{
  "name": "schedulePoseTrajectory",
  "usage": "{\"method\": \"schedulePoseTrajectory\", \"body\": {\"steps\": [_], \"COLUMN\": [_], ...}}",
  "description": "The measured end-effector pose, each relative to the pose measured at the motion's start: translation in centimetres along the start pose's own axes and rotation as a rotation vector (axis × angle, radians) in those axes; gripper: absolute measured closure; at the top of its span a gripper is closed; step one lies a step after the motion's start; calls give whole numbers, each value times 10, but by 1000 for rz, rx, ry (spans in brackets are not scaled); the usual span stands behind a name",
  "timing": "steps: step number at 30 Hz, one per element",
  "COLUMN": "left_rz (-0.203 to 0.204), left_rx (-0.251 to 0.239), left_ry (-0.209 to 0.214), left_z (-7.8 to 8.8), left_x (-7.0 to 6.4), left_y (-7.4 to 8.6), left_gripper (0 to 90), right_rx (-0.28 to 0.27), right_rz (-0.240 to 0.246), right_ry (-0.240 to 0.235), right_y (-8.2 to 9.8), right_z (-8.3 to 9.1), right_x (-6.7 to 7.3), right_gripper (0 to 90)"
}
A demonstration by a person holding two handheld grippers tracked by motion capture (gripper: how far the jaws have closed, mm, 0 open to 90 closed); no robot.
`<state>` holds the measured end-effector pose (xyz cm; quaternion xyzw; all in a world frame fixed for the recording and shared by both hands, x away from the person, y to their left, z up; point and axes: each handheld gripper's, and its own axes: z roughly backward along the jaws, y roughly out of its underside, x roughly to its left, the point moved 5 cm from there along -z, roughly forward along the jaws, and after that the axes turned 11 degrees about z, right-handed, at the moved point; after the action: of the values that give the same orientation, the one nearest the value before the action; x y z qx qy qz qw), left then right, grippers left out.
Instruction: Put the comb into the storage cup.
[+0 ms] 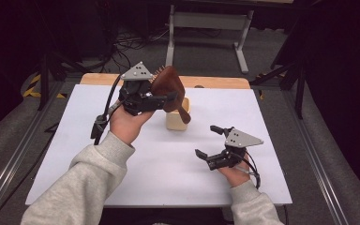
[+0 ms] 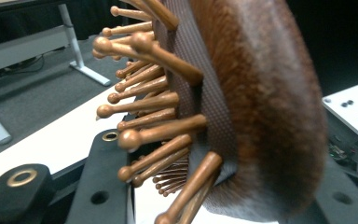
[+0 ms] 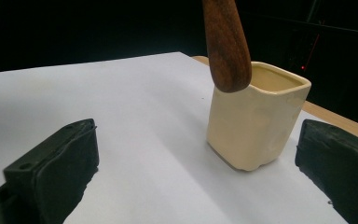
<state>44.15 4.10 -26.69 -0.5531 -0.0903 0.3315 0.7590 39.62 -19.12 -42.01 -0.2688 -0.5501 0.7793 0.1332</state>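
- High view: left gripper (image 1: 161, 100) clamped on the head of a brown wooden hairbrush (image 1: 168, 86), held in the air just above and behind the cream cup (image 1: 177, 121). Handle hanging down in front of the cup, tip over its rim, not yet inside. Right gripper (image 1: 209, 142) well to the right of the cup and nearer the person, jaws spread wide, holding nothing. Cup upright near the middle of the white table (image 1: 75, 140).
- Left gripper view: brush head pinched between the black jaws, seen close up. Rounded dark-brown back, woven cushion, many wooden pins with ball tips pointing away to the left. Cup hidden behind the brush.
- Right gripper view: jaws parted, one to each side of the cup, neither touching it. Smooth handle end (image 3: 226, 44) hanging just at the cup's near rim, partly in front of the opening. Cup squarish, glossy, pale yellow, apparently empty.
- Progress, judged: brush picked up and brought to the cup; left to do, lowering the handle into the opening and letting go. Free gripper well placed for steadying the cup.
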Motion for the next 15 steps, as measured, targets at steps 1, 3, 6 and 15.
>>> {"method": "schedulePoseTrajectory", "body": {"steps": [1,3,6,15], "left_rz": [-2,3,5,23], "left_rx": [-2,-4,-4,-18], "left_ry": [-9,-15,-26,-73], "left_z": [0,-1,-2,-12], "left_x": [2,4,8,22], "left_y": [-1,-4,-7,-16], "left_gripper": [570,570,570,570], "right_rx": [-1,-1,-1,-7], "right_rz": [0,0,-2,-8], "right_ry": [1,2,0,2], "right_y": [0,0,0,1], "right_z": [0,0,0,1], "right_x": [0,-1,-1,-2], "right_gripper": [2,1,1,1]}}
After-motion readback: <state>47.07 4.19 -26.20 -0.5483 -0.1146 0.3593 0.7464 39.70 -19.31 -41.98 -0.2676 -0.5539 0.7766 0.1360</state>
